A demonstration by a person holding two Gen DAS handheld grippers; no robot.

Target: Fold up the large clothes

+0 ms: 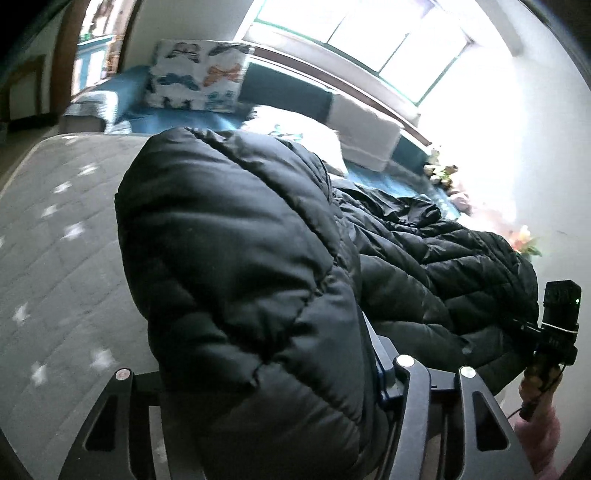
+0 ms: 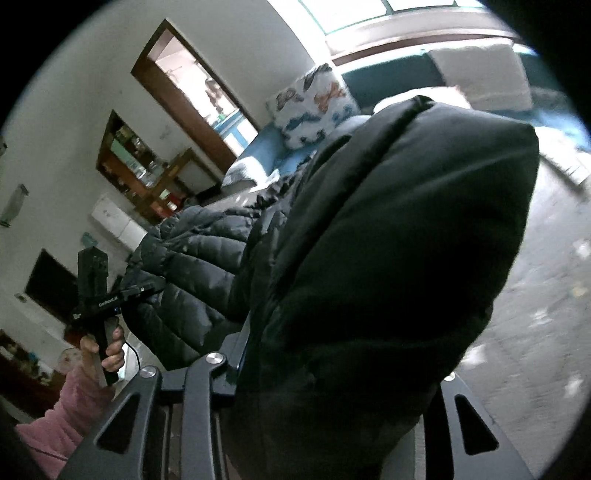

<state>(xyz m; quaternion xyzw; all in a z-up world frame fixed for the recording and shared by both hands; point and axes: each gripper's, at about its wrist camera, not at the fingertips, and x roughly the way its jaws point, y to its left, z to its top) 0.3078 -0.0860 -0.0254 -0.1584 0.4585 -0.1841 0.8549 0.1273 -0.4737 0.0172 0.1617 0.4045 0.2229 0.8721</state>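
While black puffer jacket (image 1: 236,258) bulges over left gripper (image 1: 258,373), fingertips buried, jaws clamped on bunched fabric at lower centre. Right gripper (image 2: 325,369) likewise swallowed by jacket (image 2: 388,240), gripping thick fold. Rest of jacket drapes between both grippers, blocking most of each view. Hand (image 2: 107,350) with pink sleeve (image 2: 55,421) at lower left. Beyond: grey mattress (image 1: 55,240), butterfly pillow (image 1: 195,75), bright window (image 1: 369,33) at top.
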